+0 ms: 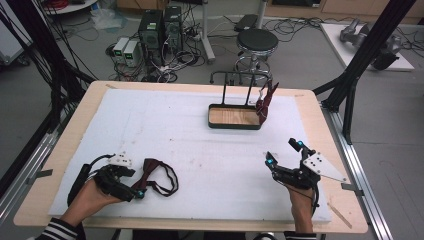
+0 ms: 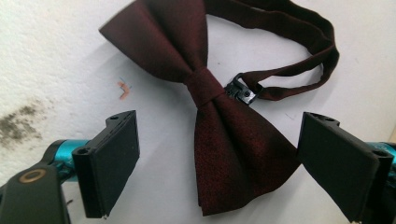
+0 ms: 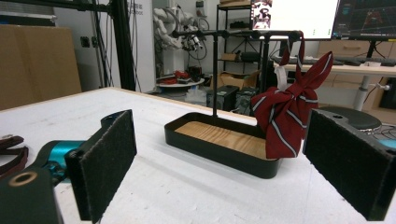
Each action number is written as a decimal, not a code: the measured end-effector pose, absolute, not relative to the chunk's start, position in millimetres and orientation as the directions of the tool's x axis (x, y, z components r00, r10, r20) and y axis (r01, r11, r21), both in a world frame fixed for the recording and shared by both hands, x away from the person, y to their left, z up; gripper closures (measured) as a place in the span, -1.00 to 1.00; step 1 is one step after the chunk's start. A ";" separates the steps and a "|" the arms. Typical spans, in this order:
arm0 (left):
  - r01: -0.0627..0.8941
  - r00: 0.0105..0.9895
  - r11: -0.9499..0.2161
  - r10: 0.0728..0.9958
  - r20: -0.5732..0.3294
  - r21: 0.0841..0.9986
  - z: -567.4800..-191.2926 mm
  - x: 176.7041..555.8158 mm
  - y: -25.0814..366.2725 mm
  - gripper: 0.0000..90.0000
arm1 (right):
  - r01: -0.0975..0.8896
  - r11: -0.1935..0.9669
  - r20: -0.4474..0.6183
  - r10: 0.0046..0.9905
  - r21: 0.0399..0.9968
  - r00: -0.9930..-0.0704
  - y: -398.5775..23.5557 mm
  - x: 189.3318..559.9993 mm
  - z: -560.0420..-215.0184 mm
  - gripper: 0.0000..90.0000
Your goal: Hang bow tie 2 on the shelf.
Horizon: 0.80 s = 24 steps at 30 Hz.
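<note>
While your left tool (image 2: 205,163) hangs with jaws apart around the bow tie (image 2: 210,107) lying near-left on the surface (image 1: 200,150), your right tool (image 1: 285,152) stands apart too, empty.

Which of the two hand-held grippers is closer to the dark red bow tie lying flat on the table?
Left. The left hand-held gripper straddles the bow tie, jaws open; the right hand-held gripper sits far across the table.

A lab: computer towers (image 1: 160,29), floor cables (image 1: 172,65), monitors (image 3: 294,18).
</note>
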<state>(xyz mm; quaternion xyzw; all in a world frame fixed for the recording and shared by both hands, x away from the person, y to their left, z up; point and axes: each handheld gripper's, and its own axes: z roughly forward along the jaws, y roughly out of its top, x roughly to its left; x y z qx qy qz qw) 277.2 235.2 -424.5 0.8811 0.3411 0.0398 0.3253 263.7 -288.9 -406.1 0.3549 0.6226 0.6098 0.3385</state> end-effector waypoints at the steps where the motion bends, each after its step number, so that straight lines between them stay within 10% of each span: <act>1: 0.579 0.762 -0.555 0.628 -0.155 0.598 -425.2 277.6 233.7 -0.67 | 0.030 0.005 0.011 0.855 1.000 -0.518 -288.9 263.6 -406.0 -0.80; 24: 0.593 0.767 -0.569 0.615 -0.183 0.570 -423.7 278.4 231.1 0.11 | 0.036 0.014 0.007 0.855 0.999 -0.518 -286.9 264.5 -408.0 -0.80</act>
